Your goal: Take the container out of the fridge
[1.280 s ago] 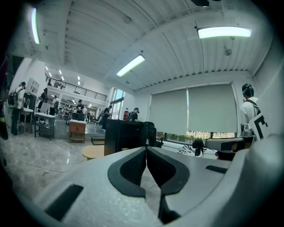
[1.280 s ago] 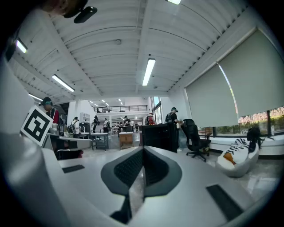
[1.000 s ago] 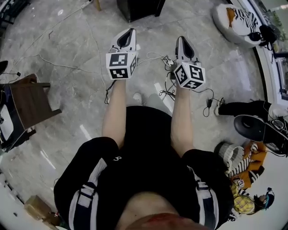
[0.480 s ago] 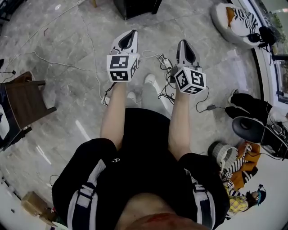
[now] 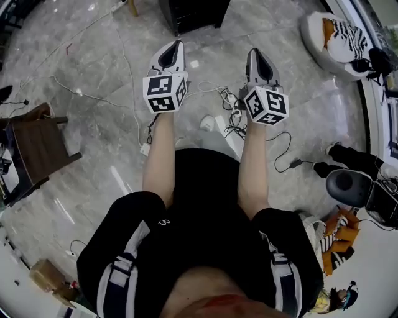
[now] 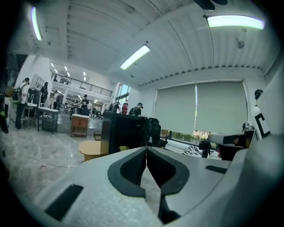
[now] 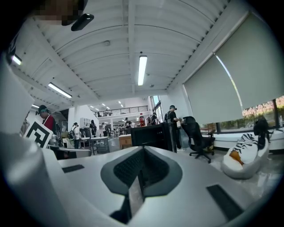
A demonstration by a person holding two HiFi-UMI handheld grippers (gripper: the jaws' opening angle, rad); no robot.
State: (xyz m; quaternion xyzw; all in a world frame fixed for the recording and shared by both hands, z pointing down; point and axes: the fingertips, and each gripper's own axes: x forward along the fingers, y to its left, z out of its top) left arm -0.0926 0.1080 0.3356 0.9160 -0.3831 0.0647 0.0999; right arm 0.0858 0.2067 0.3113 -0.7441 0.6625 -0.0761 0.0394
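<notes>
Both the left gripper [image 5: 175, 49] and right gripper [image 5: 257, 56] hang short of the black cabinet [image 5: 196, 12], fingers pressed together on nothing, and with no container in view, the person would best close in on that cabinet, possibly the fridge, and part the fingers first.

Left gripper [image 6: 146, 150]: jaws pressed together along their full length, nothing between them. The gripper points level across a large hall. Directly beyond the tips stands a black cabinet [image 6: 123, 133], with a low round wooden stool [image 6: 92, 150] beside it on the left and a black office chair [image 6: 154, 132] on the right. Drawn blinds [image 6: 199, 108] cover the window. A thin cable [image 6: 55, 165] lies on the grey marbled floor [image 6: 31, 148].
</notes>
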